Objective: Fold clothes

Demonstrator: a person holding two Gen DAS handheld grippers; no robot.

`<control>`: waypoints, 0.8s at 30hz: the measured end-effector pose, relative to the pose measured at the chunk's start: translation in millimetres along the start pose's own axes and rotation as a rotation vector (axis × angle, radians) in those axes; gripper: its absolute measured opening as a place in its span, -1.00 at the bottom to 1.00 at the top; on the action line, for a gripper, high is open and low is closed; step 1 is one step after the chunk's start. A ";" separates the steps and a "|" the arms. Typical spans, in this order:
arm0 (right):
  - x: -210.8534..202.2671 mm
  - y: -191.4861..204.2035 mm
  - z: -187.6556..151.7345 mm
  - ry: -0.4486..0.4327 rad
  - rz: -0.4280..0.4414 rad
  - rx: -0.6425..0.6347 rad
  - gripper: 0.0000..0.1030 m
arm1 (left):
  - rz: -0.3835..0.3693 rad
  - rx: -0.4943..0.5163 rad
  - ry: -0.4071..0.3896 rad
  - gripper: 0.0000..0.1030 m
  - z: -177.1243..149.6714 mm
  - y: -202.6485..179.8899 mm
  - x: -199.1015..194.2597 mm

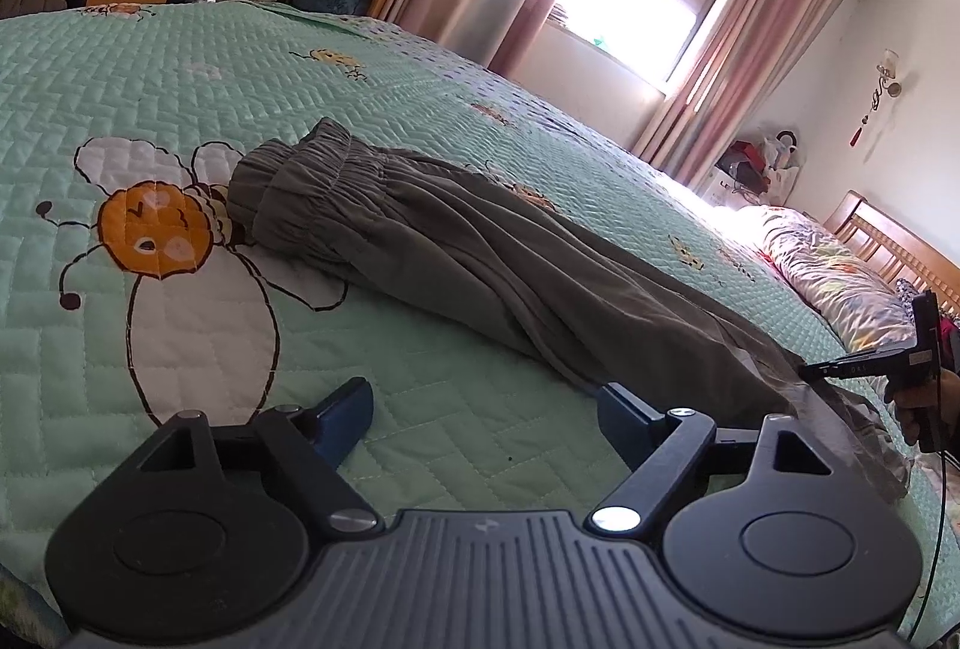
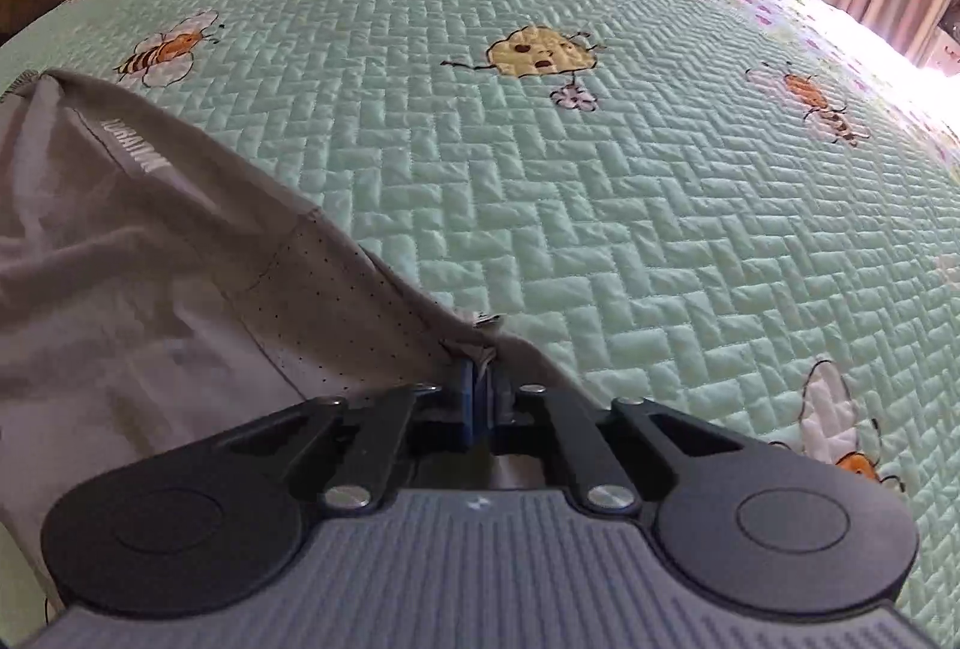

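While right claw [image 2: 478, 385] pinches the trousers [image 2: 150, 241] hem, quilt [image 2: 600, 199] lies beyond.

Grey-green trousers [image 1: 480, 253] lengthwise on quilt [image 1: 180, 78]

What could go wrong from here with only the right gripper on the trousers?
1. The right gripper pinches just a small bunch at the edge of the grey-green trousers; a hard pull could slip it free.
2. The left gripper is open over the quilt, holding nothing, so a one-sided lift would likely drag the trousers askew.
3. The waistband end lies crumpled; folding now may lock in the wrinkles.
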State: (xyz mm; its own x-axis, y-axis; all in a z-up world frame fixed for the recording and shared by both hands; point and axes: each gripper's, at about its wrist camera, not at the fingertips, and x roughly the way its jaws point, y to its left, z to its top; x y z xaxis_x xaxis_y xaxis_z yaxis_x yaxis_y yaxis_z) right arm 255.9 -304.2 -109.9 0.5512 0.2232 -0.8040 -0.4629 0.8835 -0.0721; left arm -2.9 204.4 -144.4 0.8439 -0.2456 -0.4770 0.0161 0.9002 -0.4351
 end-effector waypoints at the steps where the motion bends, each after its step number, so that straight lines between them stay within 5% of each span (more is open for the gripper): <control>1: -2.0 -4.3 0.9 -0.015 -0.018 0.009 -0.92 | 0.001 0.003 0.000 0.64 -0.4 -0.3 0.0; 4: -2.0 -13.6 -0.2 -0.051 -0.091 0.047 -0.89 | 0.003 0.007 0.000 0.65 -1.0 -0.8 -0.4; 6: -2.9 -16.8 -2.0 -0.101 -0.155 0.082 -0.38 | 0.002 0.006 0.000 0.65 -1.0 -0.9 -1.3; 7: -4.1 -18.0 -3.3 -0.124 -0.178 0.110 0.17 | 0.001 0.005 0.000 0.65 -1.0 -0.7 -1.6; 8: -6.8 -21.2 -5.7 -0.138 -0.179 0.151 0.51 | 0.001 0.005 0.000 0.65 -1.0 -0.6 -2.0; 14: -67.0 -46.3 -56.3 -0.336 -0.206 0.517 0.52 | -0.002 0.002 -0.001 0.65 -1.0 -0.7 -3.0; 20: -102.2 -92.0 -123.8 -0.362 -0.331 0.748 0.52 | 0.000 0.005 -0.001 0.65 -1.8 -1.3 -3.1; 24: -111.9 -127.7 -145.3 -0.394 -0.300 0.851 0.52 | 0.013 0.023 0.001 0.65 -2.4 -4.8 -2.2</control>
State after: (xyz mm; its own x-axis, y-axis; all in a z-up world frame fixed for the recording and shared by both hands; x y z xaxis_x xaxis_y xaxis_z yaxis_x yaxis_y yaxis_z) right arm 152.5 -501.9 -96.5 0.8277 -0.0737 -0.5562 0.3031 0.8930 0.3328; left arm -6.1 199.7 -143.1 0.8435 -0.2340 -0.4835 0.0171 0.9114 -0.4113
